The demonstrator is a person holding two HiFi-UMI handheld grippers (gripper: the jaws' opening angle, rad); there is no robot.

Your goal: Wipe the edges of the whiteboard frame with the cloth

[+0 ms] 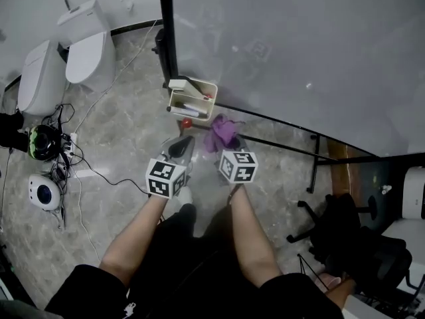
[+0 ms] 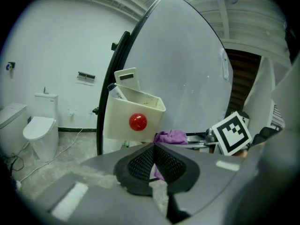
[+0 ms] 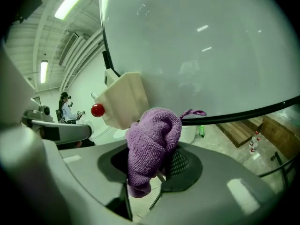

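While my right gripper (image 3: 161,170) pinches the purple cloth (image 3: 151,142) near the whiteboard frame (image 3: 243,113) lower edge, my left gripper (image 2: 153,163) is pressed together, empty; I reckon the loose bunch could snag the pen tray (image 3: 123,100) and slip free

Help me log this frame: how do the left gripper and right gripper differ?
The right gripper is shut on the purple cloth; the left gripper is shut on nothing. The right gripper sits by the black bottom frame of the whiteboard; the left gripper sits below the cream tray. Both point toward the whiteboard.
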